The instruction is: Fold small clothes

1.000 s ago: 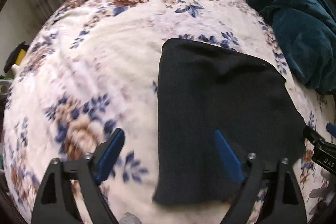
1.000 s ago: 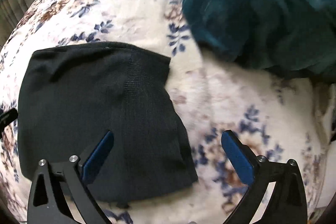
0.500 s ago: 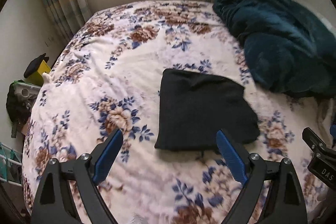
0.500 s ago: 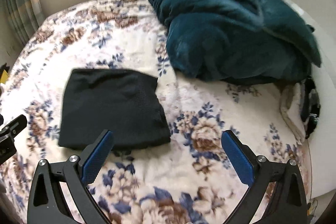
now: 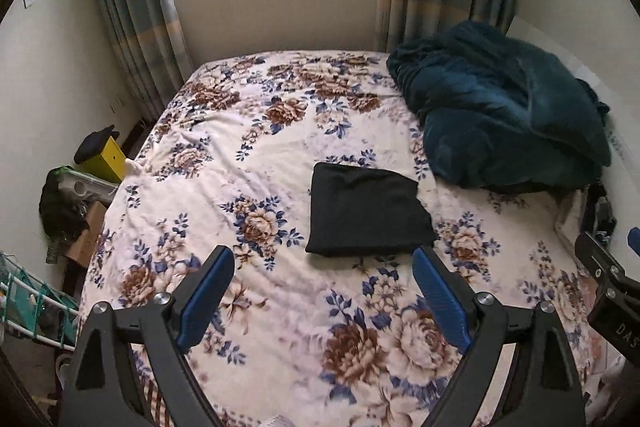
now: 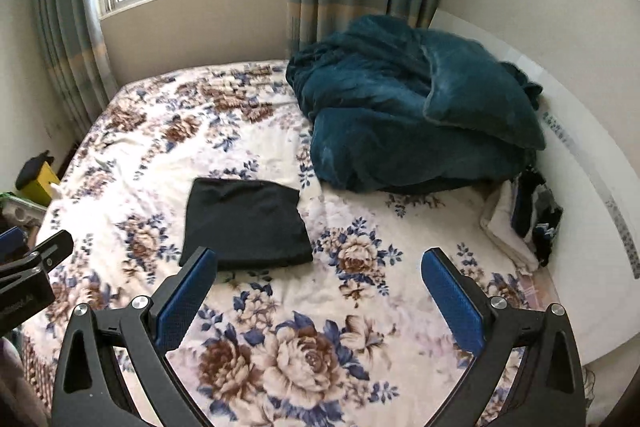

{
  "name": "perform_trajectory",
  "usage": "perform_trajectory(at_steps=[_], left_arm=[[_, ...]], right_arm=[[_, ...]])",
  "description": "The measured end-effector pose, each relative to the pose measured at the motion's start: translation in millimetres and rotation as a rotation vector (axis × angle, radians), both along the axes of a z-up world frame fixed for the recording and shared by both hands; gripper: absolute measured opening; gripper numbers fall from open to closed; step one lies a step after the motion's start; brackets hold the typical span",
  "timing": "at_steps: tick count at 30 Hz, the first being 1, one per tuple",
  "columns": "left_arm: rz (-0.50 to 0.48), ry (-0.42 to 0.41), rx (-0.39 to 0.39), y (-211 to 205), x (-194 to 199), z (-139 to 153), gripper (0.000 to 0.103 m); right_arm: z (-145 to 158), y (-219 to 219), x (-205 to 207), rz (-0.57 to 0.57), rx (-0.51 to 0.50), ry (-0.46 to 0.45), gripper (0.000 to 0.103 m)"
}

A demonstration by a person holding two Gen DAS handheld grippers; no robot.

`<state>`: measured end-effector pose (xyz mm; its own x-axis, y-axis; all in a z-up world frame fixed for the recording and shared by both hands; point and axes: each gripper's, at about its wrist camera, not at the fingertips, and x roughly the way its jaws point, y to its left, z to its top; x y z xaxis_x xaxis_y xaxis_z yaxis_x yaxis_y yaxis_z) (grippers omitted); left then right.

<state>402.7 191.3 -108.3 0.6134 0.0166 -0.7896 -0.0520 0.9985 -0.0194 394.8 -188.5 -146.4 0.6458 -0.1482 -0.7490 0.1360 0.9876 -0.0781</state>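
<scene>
Currently both grippers hang high over the bed (image 5: pixel 280 307), angled down, nothing between the fingers of either. Left gripper (image 5: pixel 324 291): jaws wide, blue pads apart, empty. Right gripper (image 6: pixel 320 287): jaws wide too, empty.

Black garment (image 5: pixel 366 209) lies flat on the floral cover as a folded rectangle, roughly mid-bed, well apart from both sets of fingers. From the left wrist view it sits at about 1 o'clock from the jaw gap, near the right finger's tip line. From the right wrist view (image 6: pixel 246 223) it sits at 11 o'clock, just past the left finger's tip. So the garment lies between the two grippers, about equally far from each; cannot tell which is nearer.

Long axis: the rectangle is close to square; its slightly longer sides seem to run away from the cameras, toward 12 o'clock.

Teal blanket (image 5: pixel 504 107) heaped at 2 o'clock, clear of the garment.

Judgement: the fold looks finished; any further fold would need both grippers to come down on the near edge.
</scene>
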Motion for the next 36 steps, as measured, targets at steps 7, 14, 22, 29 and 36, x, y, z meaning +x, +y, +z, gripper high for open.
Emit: perform_trajectory(at_steps=[7, 14, 22, 29, 36], left_arm=[[-0.001, -0.067, 0.005, -2, -49, 55, 0.091], [-0.008, -0.105, -0.002, 0, -79, 82, 0.091], [-0.001, -0.112, -0.001, 1, -96, 83, 0.096], [0.015, -0.120, 0.006, 4, -101, 82, 0.101], [0.017, -0.121, 0.012, 3, -104, 84, 0.101]], right_arm=[[82, 6, -71, 0.022, 0.024, -0.056, 0.103], [123, 9, -115, 0.031, 0.034, -0.091, 0.103], [131, 6, -130, 0.046, 0.035, -0.081, 0.103], [127, 4, -123, 0.054, 0.030, -0.088, 0.103], [128, 8, -122, 0.065, 0.045, -0.093, 0.103]])
